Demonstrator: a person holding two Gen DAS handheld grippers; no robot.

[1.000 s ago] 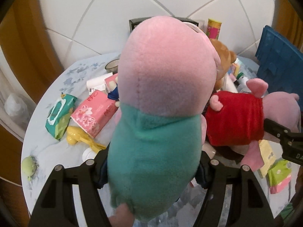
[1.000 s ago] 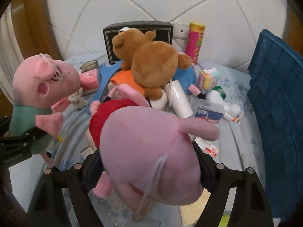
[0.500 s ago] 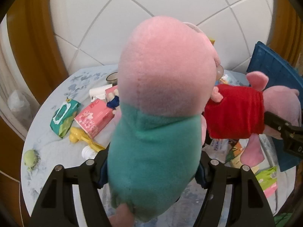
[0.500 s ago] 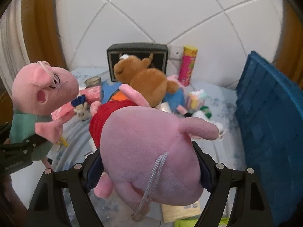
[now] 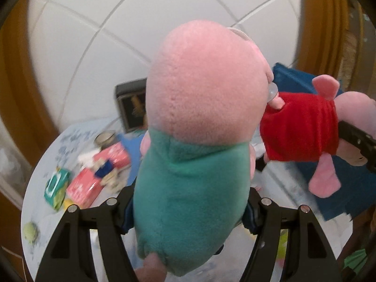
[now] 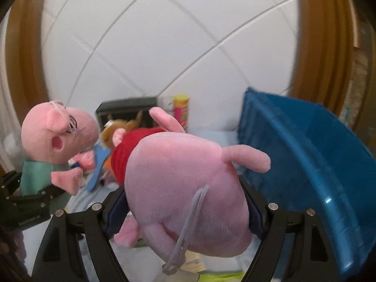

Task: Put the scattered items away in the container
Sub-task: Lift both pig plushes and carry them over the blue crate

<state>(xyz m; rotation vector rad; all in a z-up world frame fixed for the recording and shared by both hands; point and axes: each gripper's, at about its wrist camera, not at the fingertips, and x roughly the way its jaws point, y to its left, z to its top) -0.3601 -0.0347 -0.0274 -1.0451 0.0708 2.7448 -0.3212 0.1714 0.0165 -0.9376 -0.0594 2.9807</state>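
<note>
Left wrist view showed my left gripper (image 5: 189, 213) clamped on the green-shirted pig toy (image 5: 195, 141), lifted clear above the round table (image 5: 42, 155), where a pink tissue pack (image 5: 85, 185) and a green wipes pack (image 5: 56, 186) lay near the left edge. My right gripper (image 6: 185, 211) held the red-dressed pig toy (image 6: 185, 171) by its pink head, jaws pressing both sides. I saw the blue bin (image 6: 305, 155) standing at the table's right edge, just beside that toy.
</note>
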